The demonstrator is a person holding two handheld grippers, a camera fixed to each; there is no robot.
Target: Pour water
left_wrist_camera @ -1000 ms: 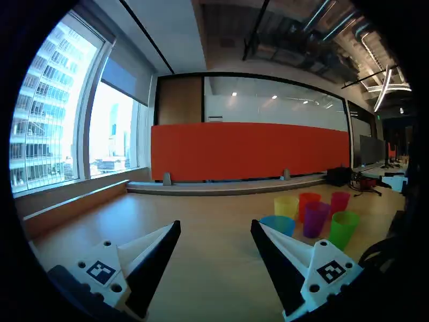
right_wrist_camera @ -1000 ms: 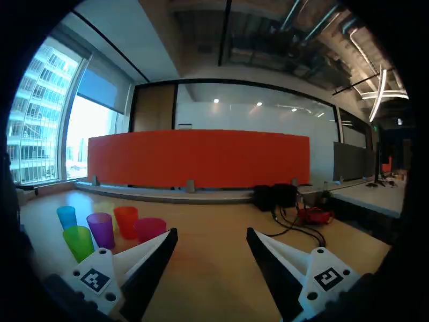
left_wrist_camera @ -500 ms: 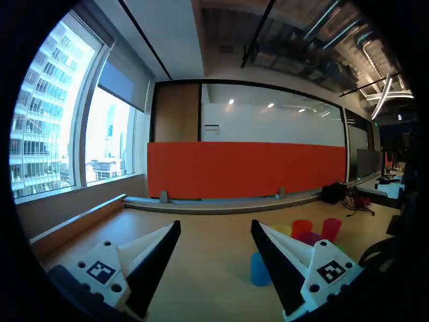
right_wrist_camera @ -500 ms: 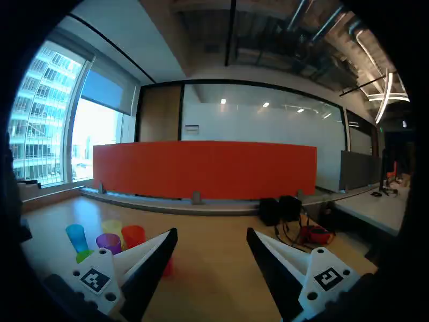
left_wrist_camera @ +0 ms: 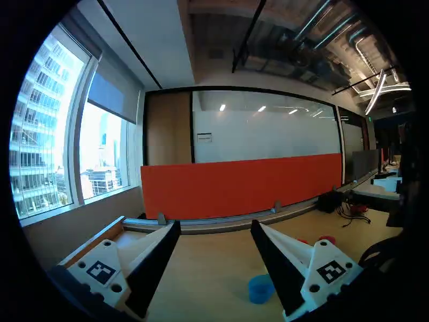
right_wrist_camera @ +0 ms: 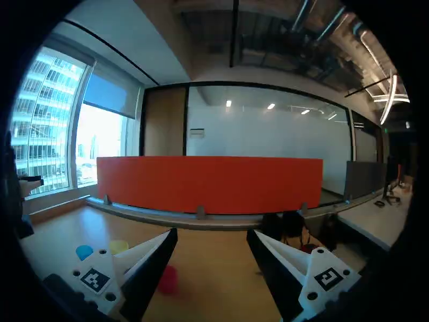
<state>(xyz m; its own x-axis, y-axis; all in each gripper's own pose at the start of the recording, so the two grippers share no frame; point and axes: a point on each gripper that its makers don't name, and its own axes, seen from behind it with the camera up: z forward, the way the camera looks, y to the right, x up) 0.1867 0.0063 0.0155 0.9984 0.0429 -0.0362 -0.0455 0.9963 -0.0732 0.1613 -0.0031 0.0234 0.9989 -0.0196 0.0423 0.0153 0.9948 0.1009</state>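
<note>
In the left gripper view my left gripper (left_wrist_camera: 214, 263) stands open over the wooden table (left_wrist_camera: 214, 279), nothing between its fingers. A blue cup (left_wrist_camera: 261, 288) sits low beside the right finger, and a pink cup's rim (left_wrist_camera: 326, 239) peeks up behind that finger. In the right gripper view my right gripper (right_wrist_camera: 212, 268) is open too and holds nothing. A blue cup (right_wrist_camera: 84, 251) and a yellow cup (right_wrist_camera: 118, 247) show just above its left finger; a pink cup (right_wrist_camera: 168, 279) lies low between the fingers, blurred.
An orange divider panel (left_wrist_camera: 241, 185) runs along the table's far edge, also in the right gripper view as the orange panel (right_wrist_camera: 209, 182). Tall windows (left_wrist_camera: 48, 145) line the left. A dark bag and cables (right_wrist_camera: 292, 228) lie at the right; a white desk (right_wrist_camera: 375, 222) stands beyond.
Both cameras have tilted up: the cluster of coloured cups has slid down in each view and most of it has dropped behind the fingers. Both grippers remain open.
</note>
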